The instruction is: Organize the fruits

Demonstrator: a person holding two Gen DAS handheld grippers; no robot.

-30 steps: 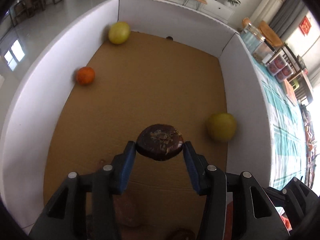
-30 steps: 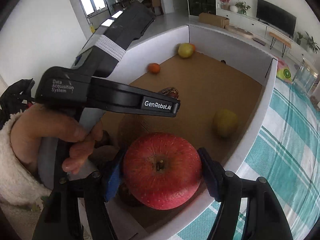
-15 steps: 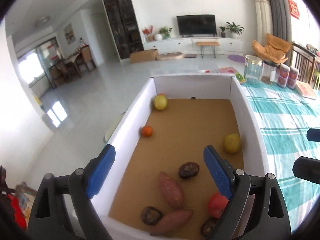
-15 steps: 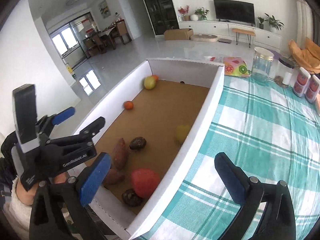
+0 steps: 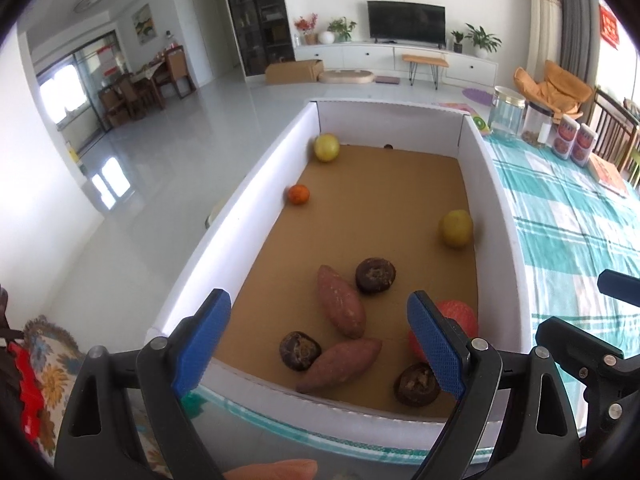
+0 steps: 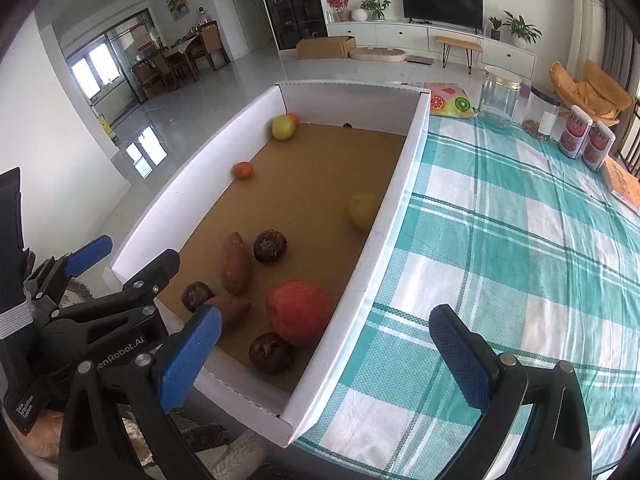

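A white box point(image 5: 248, 204) point(image 6: 384, 216) with a brown floor holds the fruit. At its near end lie a red apple point(image 5: 460, 316) point(image 6: 298, 312), two sweet potatoes point(image 5: 340, 306) point(image 6: 236, 262) and three dark brown fruits point(image 5: 376, 275) point(image 6: 271, 245). Further in are a yellow fruit point(image 5: 455, 228) point(image 6: 362, 210), a small orange point(image 5: 299, 194) point(image 6: 243, 170) and a yellow-green fruit point(image 5: 326, 147) point(image 6: 283, 127) in the far left corner. My left gripper point(image 5: 318, 346) is open and empty, raised over the near end. My right gripper point(image 6: 326, 354) is open and empty, raised over the box's right wall.
The box stands on a table with a teal checked cloth point(image 6: 520, 240). A glass jar point(image 6: 500, 96), tins point(image 6: 584, 140) and a book point(image 6: 624, 184) stand at the far right. The left gripper's body point(image 6: 80, 320) is close on the right gripper's left.
One second ago the left gripper held a dark fruit and the right held the red apple. Both let go into the box, opened, and pulled back and up.
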